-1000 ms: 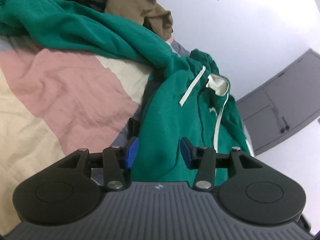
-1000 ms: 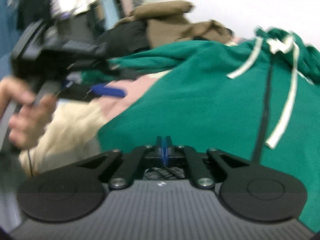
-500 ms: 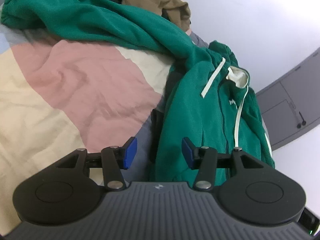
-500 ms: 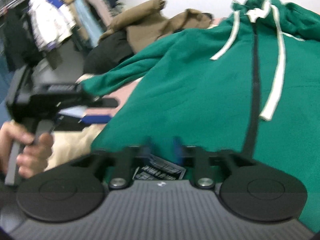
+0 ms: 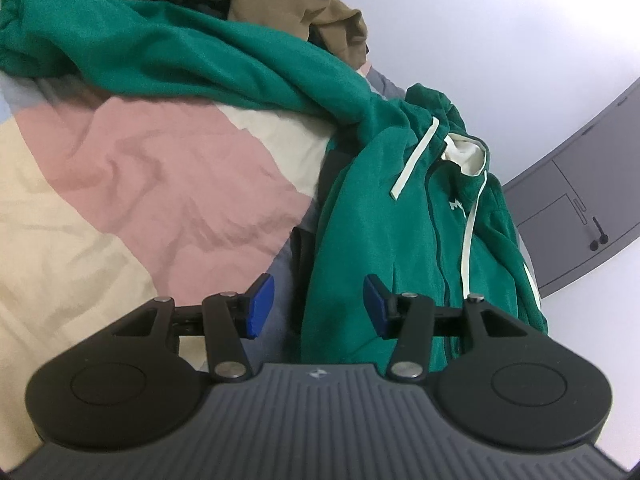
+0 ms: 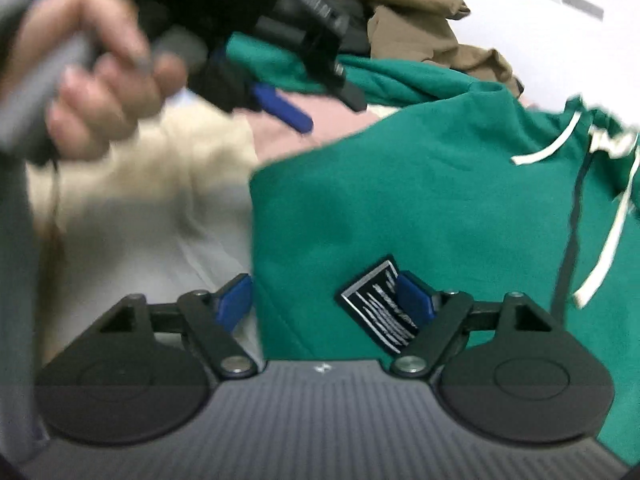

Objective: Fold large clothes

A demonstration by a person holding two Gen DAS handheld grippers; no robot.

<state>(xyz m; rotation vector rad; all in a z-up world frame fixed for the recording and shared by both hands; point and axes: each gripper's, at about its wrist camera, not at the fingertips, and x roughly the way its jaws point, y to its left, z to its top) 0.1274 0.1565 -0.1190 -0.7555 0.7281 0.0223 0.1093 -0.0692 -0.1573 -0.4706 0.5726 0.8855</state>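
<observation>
The green hoodie (image 6: 420,200) lies on the bedspread (image 5: 120,184). The right gripper (image 6: 324,304) has just been opening, hem between its released jaws. The left gripper (image 5: 318,312) hangs unclenched beside the hoodie's edge.

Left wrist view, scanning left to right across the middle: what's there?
Patchwork bedcover → green hoodie → white drawstring → grey cabinet door.
</observation>
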